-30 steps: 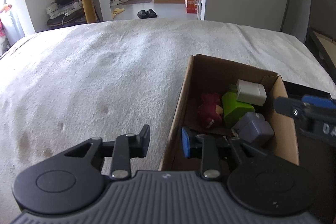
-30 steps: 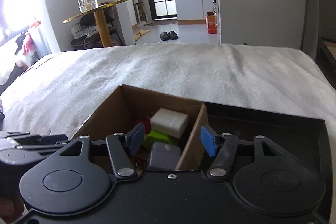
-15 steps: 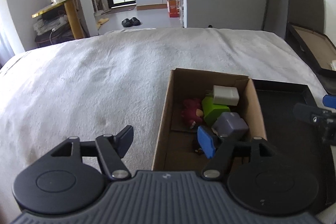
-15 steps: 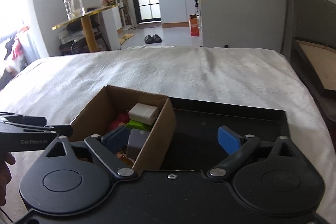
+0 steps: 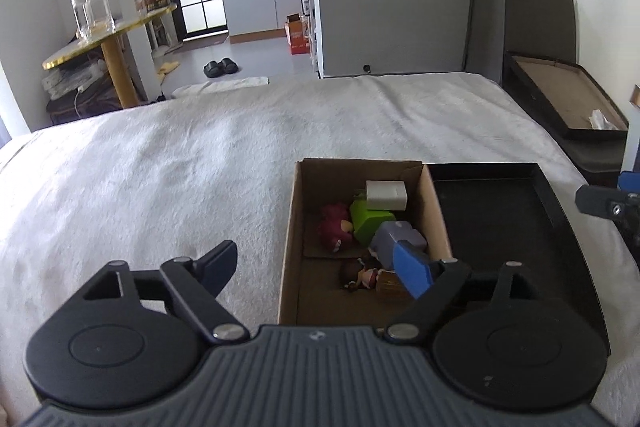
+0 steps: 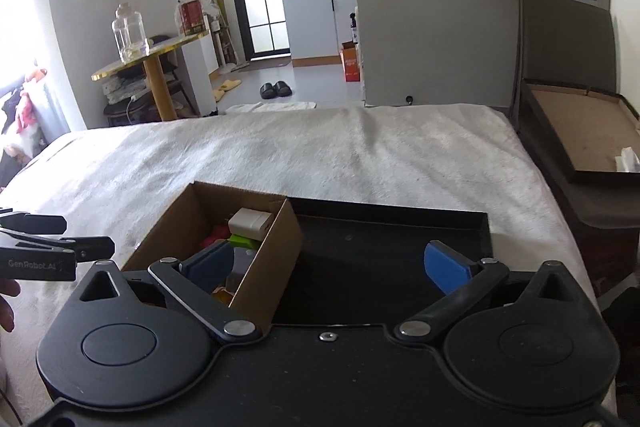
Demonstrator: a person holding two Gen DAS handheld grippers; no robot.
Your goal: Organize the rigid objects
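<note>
A brown cardboard box sits on the white bedcover. Inside lie a white charger block, a green block, a purple-grey block, a dark red plush figure and a small doll figure. A black tray adjoins the box's right side. My left gripper hovers above the box's near left wall, jaws opening, nothing between them. My right gripper hangs above the box's right wall and the tray, jaws opening, pressing on nothing.
The white bedcover spreads wide to the left and beyond the box. A dark bench with a framed board stands at the bed's right. A gold round table with a glass jar stands far left. A fingertip shows at the left edge.
Both grippers spread their jaws wide and drew back and up from the box. The box's walls are no longer pinched between the pads. More of the tray and the bed shows.
</note>
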